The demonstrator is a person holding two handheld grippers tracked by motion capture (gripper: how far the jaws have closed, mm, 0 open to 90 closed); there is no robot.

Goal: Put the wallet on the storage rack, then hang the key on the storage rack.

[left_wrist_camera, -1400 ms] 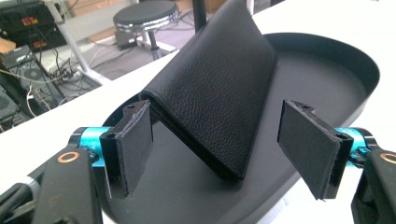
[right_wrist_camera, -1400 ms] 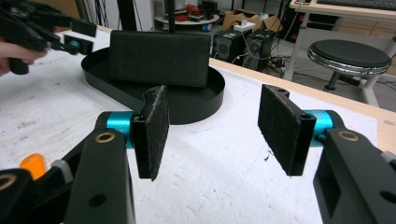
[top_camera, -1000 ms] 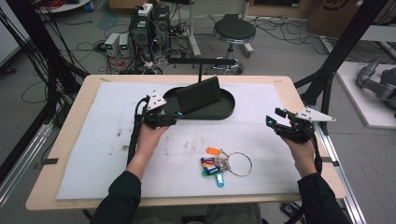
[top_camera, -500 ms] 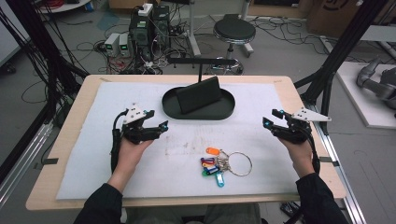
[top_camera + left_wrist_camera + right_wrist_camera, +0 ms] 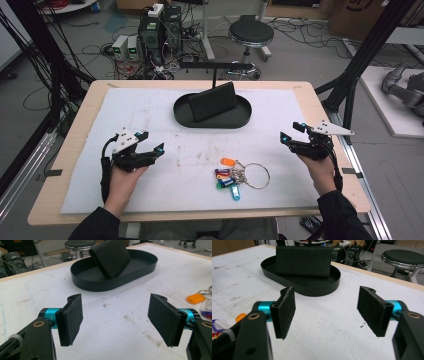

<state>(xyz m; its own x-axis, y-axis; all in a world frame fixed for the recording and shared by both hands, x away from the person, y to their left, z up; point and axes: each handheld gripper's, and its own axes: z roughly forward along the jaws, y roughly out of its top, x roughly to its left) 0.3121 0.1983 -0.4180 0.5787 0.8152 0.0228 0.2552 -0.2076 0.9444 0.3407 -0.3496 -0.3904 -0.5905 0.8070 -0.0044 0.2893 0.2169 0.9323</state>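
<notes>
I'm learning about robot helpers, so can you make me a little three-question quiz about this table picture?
1. True or false: the left gripper has its jaws wide apart with nothing between them.
2. What leans inside the black oval tray? A) a black wallet B) a red cup C) a banana
3. Fill in: the bunch of coloured key tags lies on the white mat, attached to a metal ____.

Key: 1 true. 2 A, the black wallet. 3 ring.

Wide-open right tool before black tray
</notes>
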